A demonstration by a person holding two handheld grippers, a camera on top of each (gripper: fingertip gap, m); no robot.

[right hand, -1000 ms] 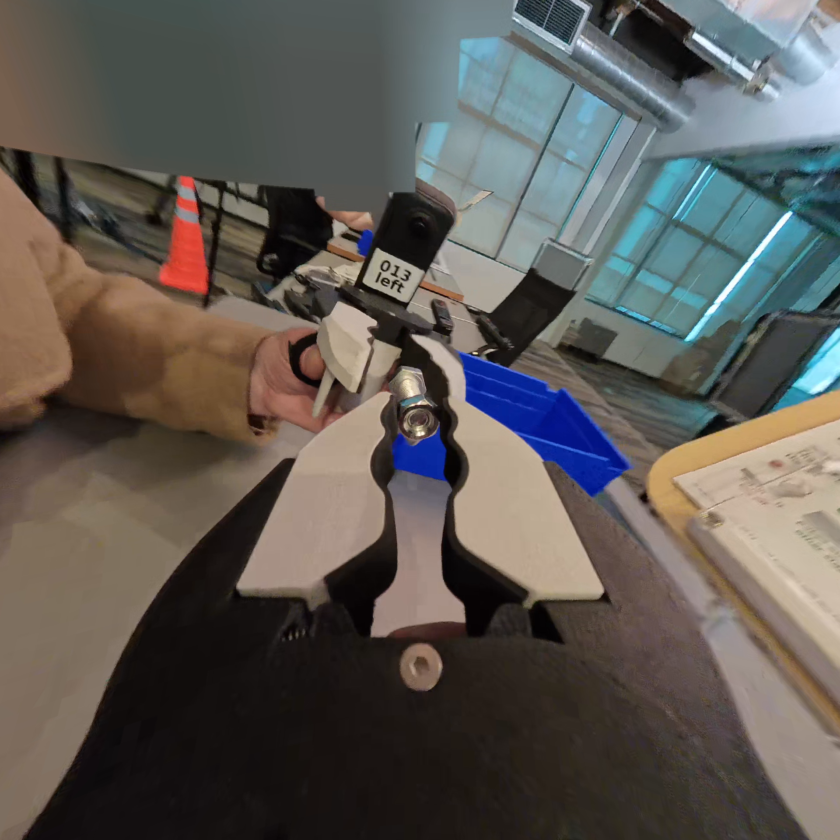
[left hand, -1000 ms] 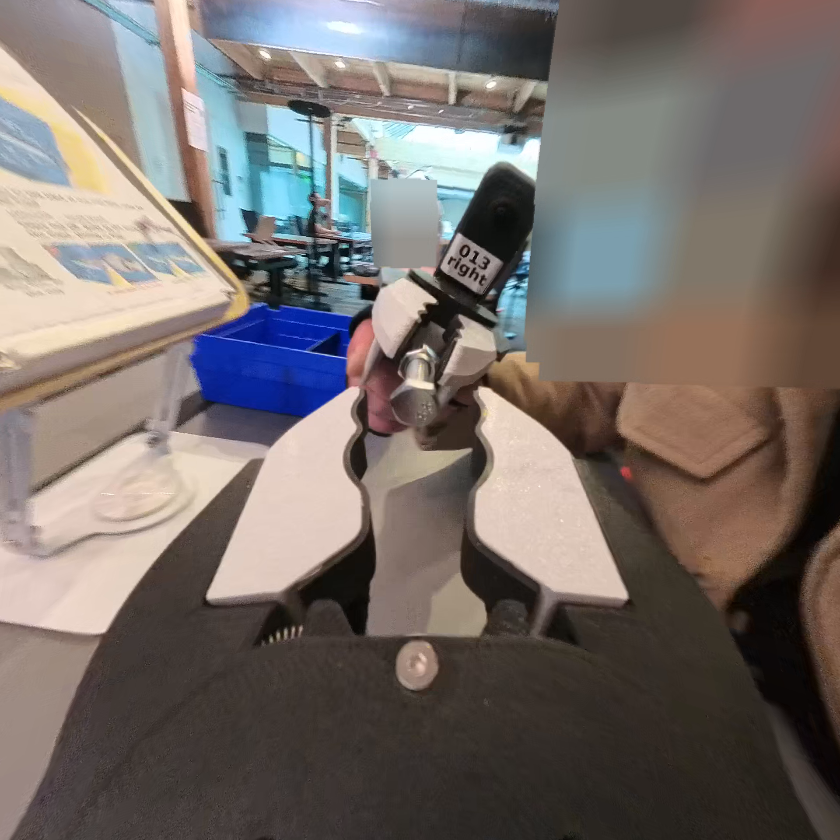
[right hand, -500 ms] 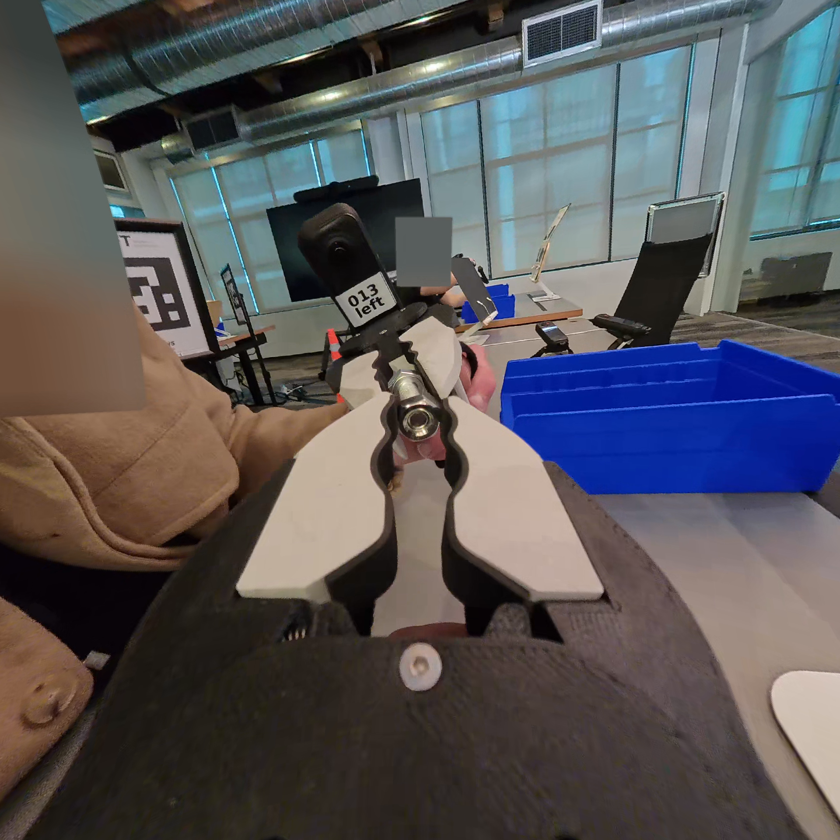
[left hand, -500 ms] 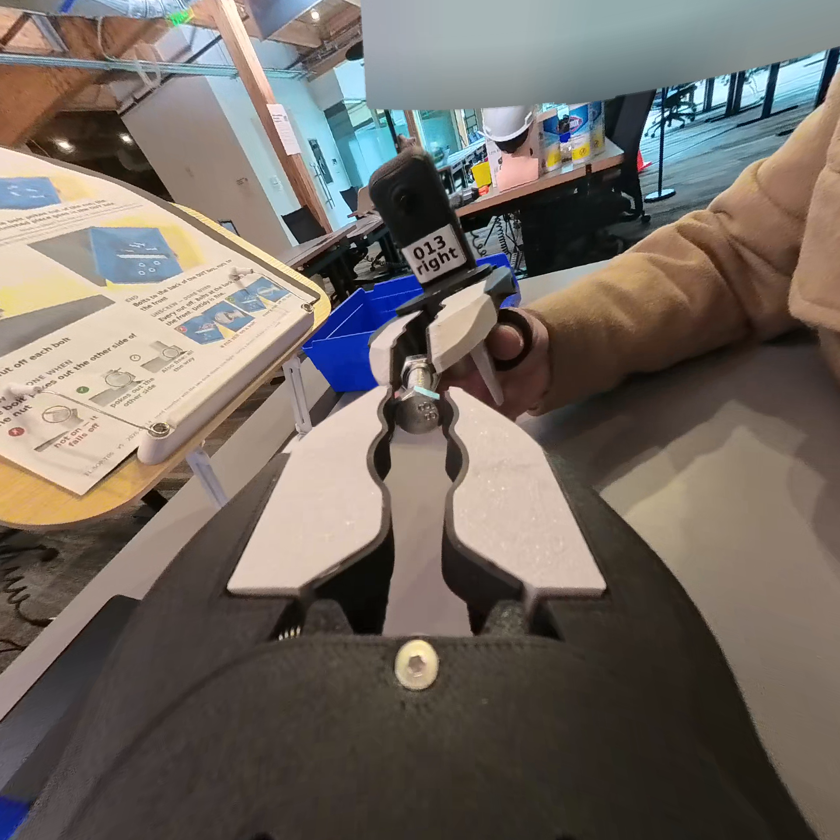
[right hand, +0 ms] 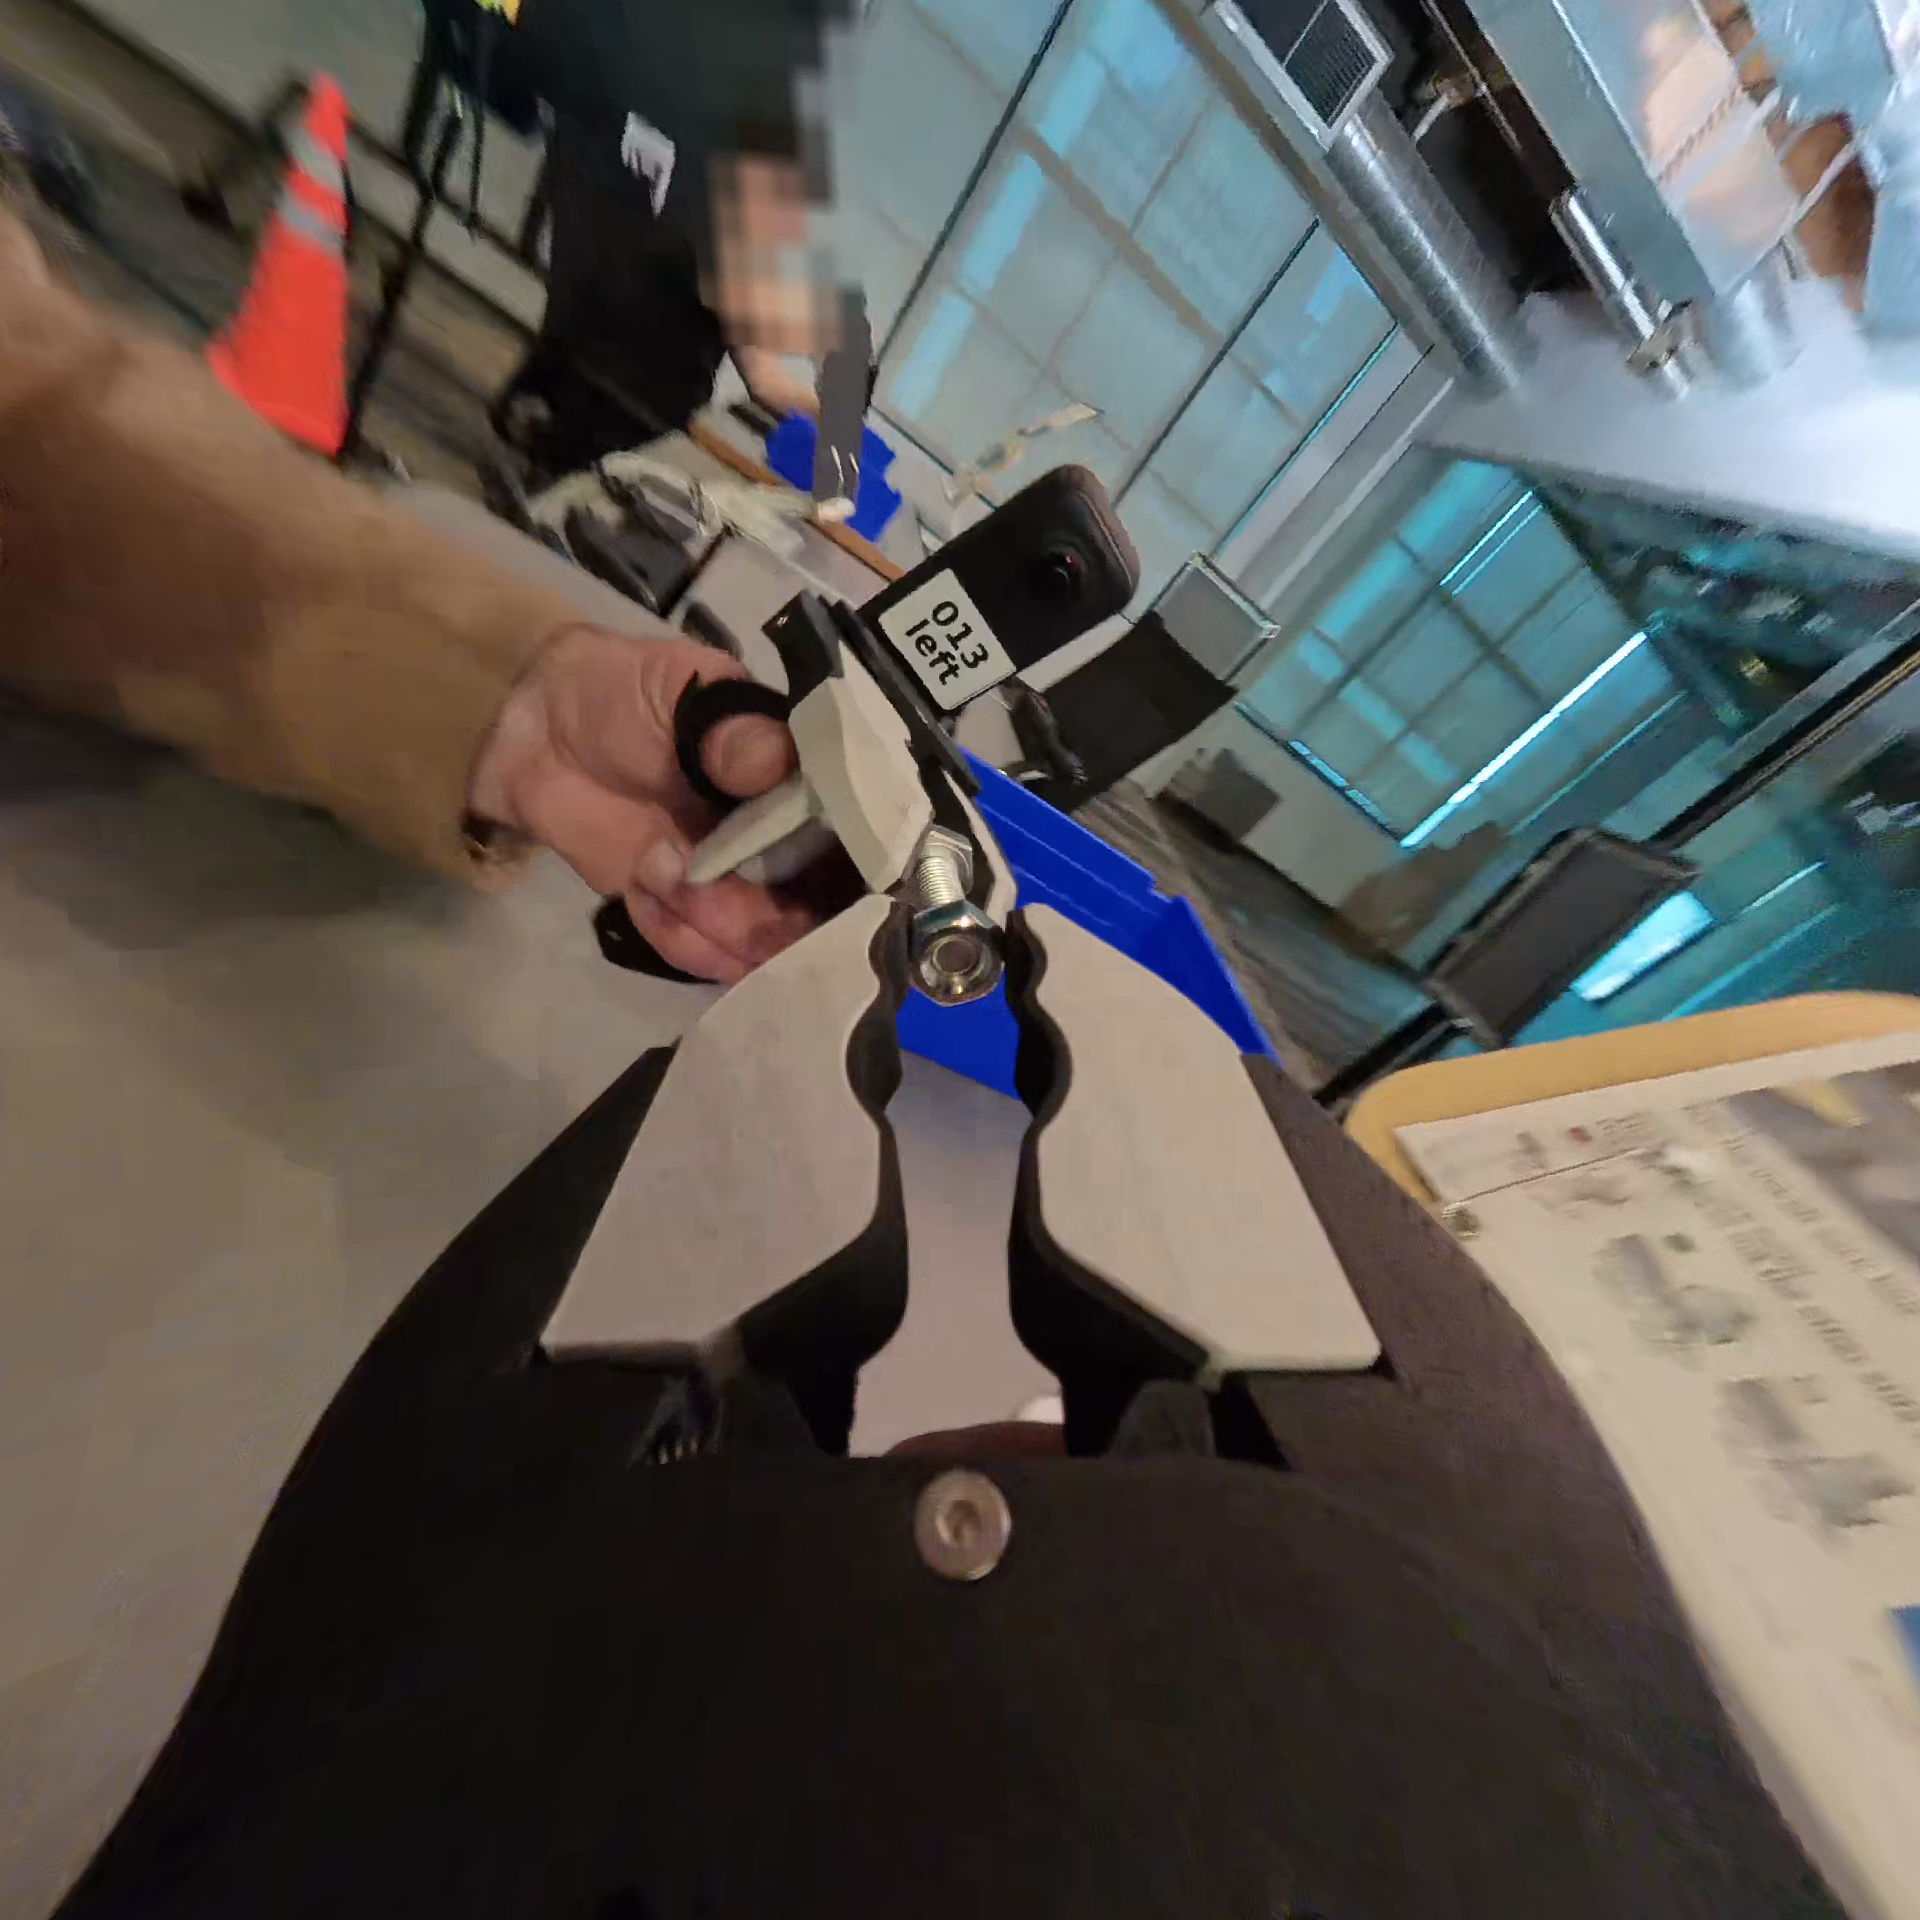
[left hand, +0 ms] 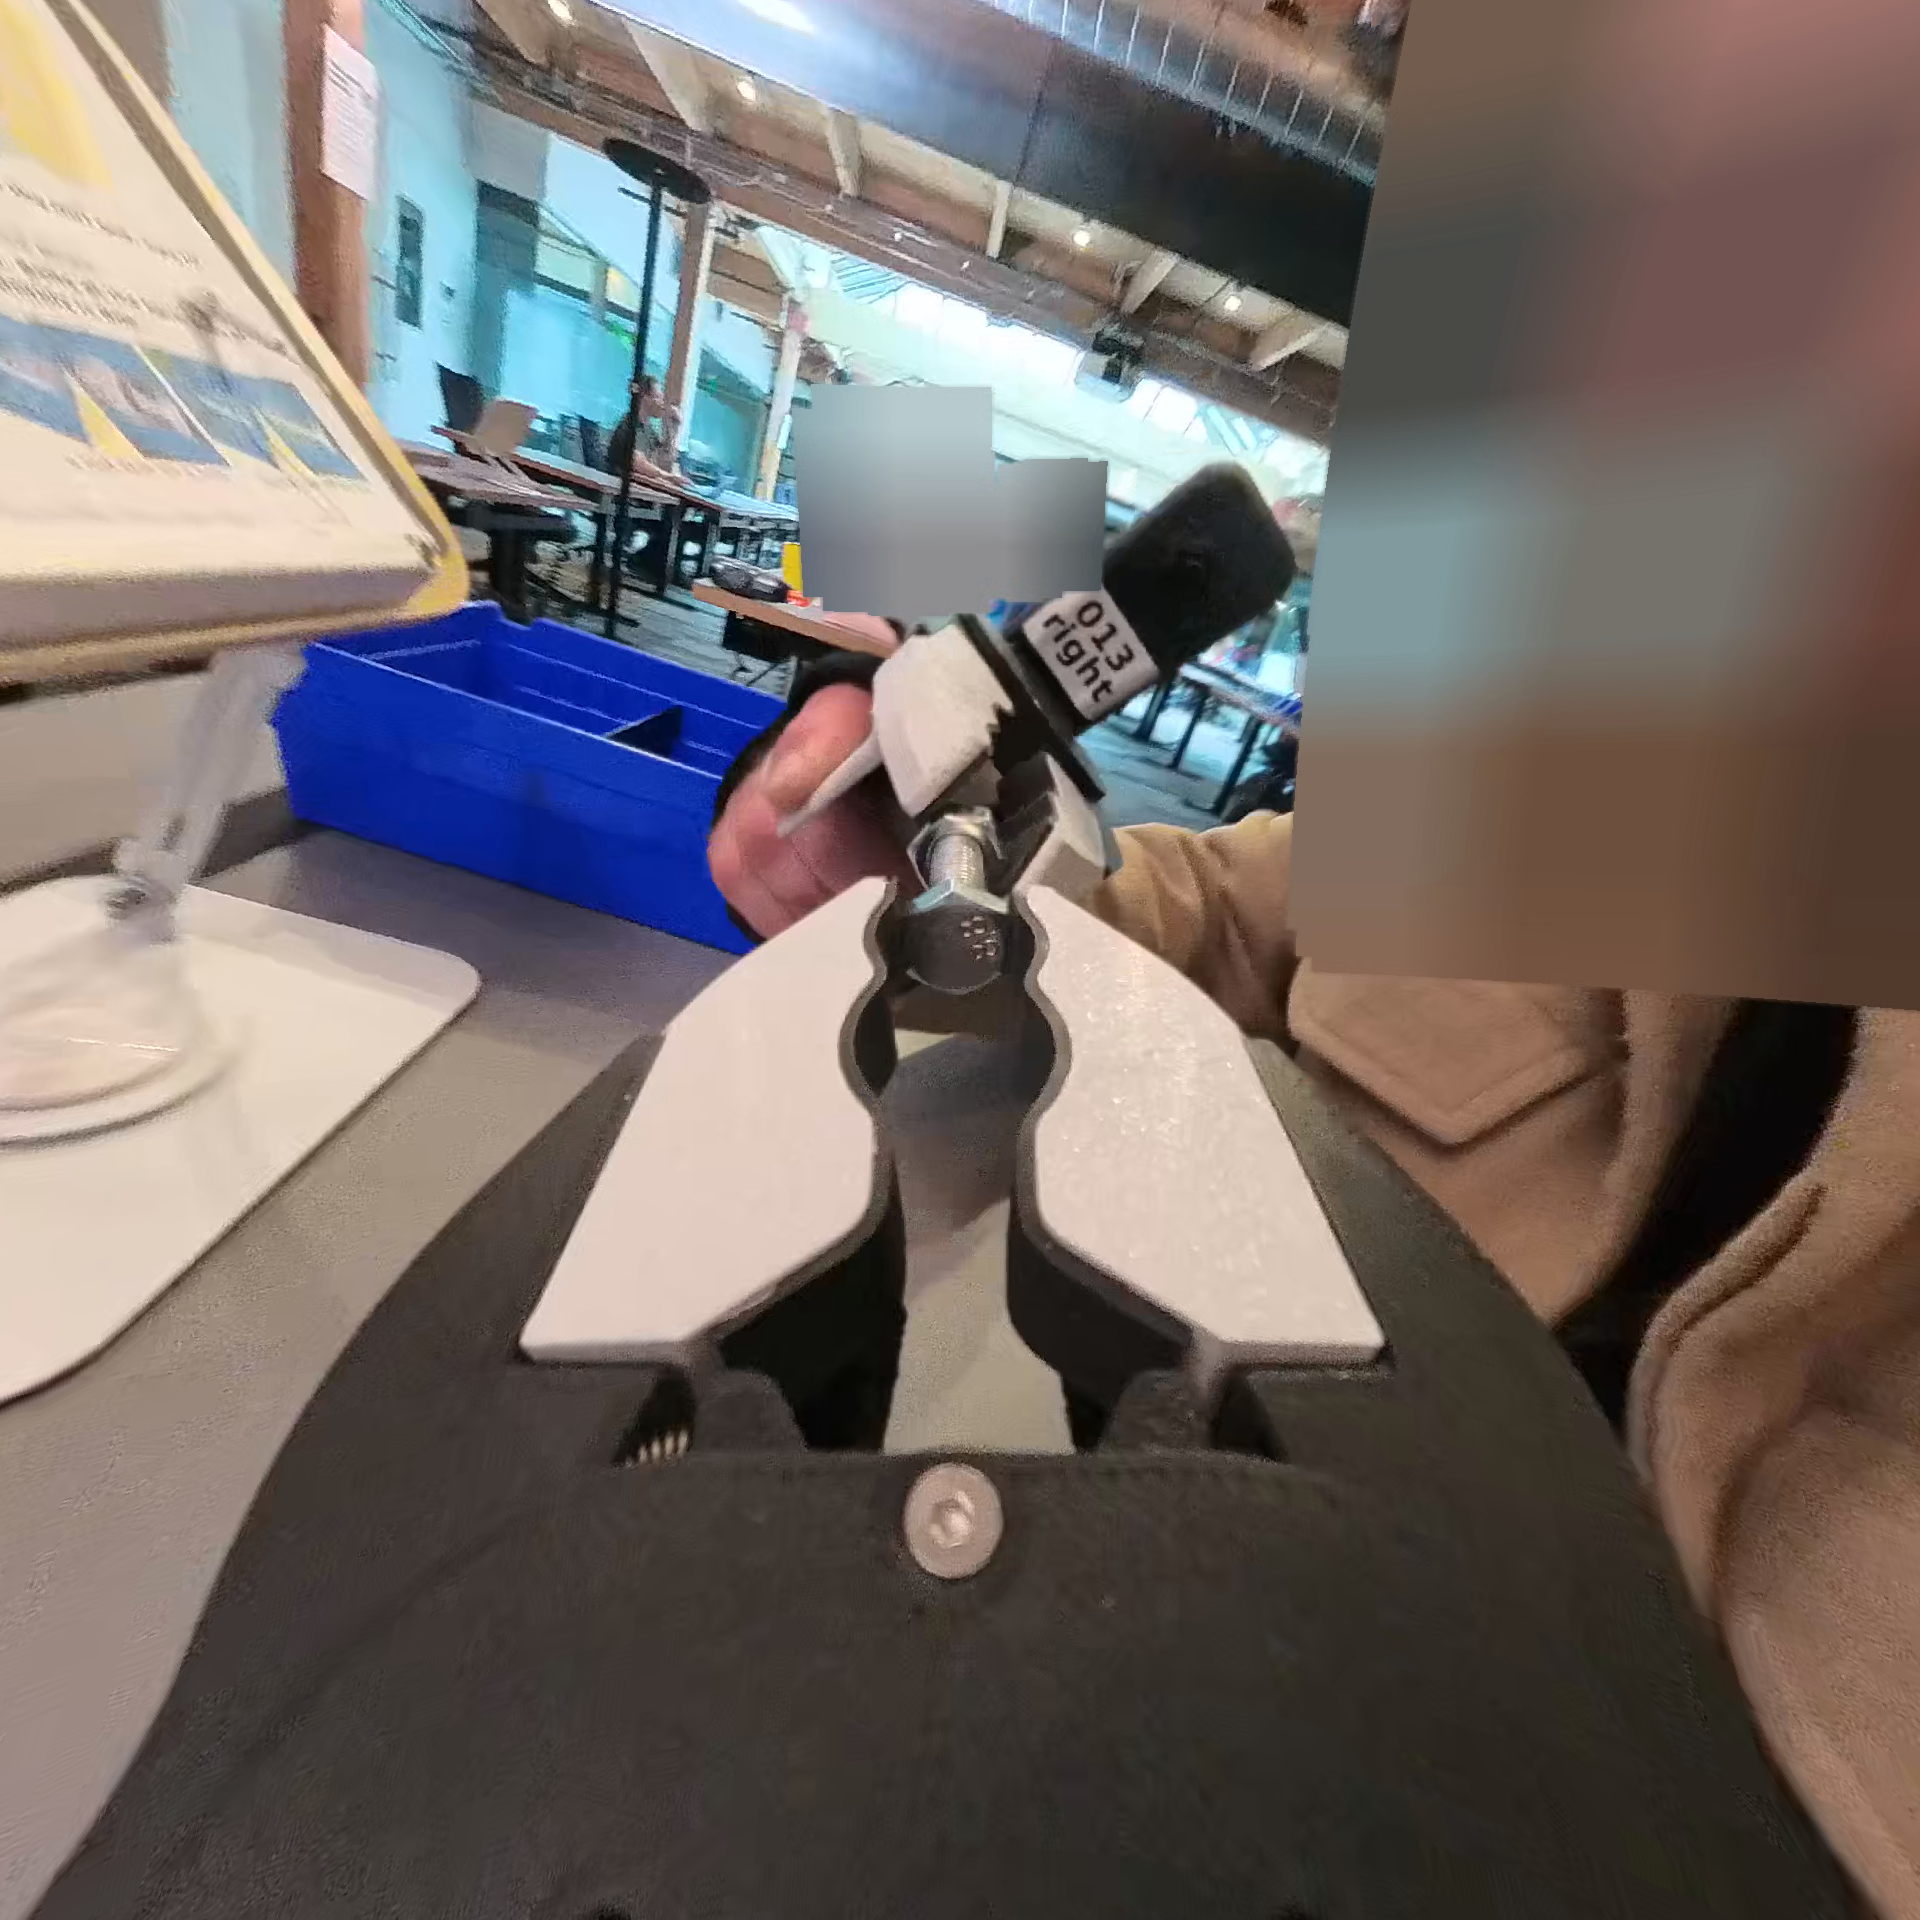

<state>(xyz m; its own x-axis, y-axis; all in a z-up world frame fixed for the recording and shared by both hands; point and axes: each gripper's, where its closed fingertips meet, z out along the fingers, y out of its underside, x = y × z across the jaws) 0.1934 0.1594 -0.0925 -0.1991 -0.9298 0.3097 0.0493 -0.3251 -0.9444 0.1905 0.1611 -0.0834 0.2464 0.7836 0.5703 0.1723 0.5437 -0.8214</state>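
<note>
A grey table [left hand: 582,935] stands in an open workshop hall. Exposed wooden beams [left hand: 935,187] carry small spot lights, tall glazed windows [right hand: 1143,312] give cool daylight, silver ducts [right hand: 1403,208] run overhead, and an orange cone [right hand: 296,270] stands on the floor.

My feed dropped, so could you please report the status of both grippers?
Left hand-held gripper shut on bolt head. Right hand-held gripper shut on nut. Blue bin beyond, apart.

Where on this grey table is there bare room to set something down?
Bare grey table lies between the blue bin, the white stand base and the left tongs. Crowded: where those grip the bolt and the right tongs its nut.
</note>
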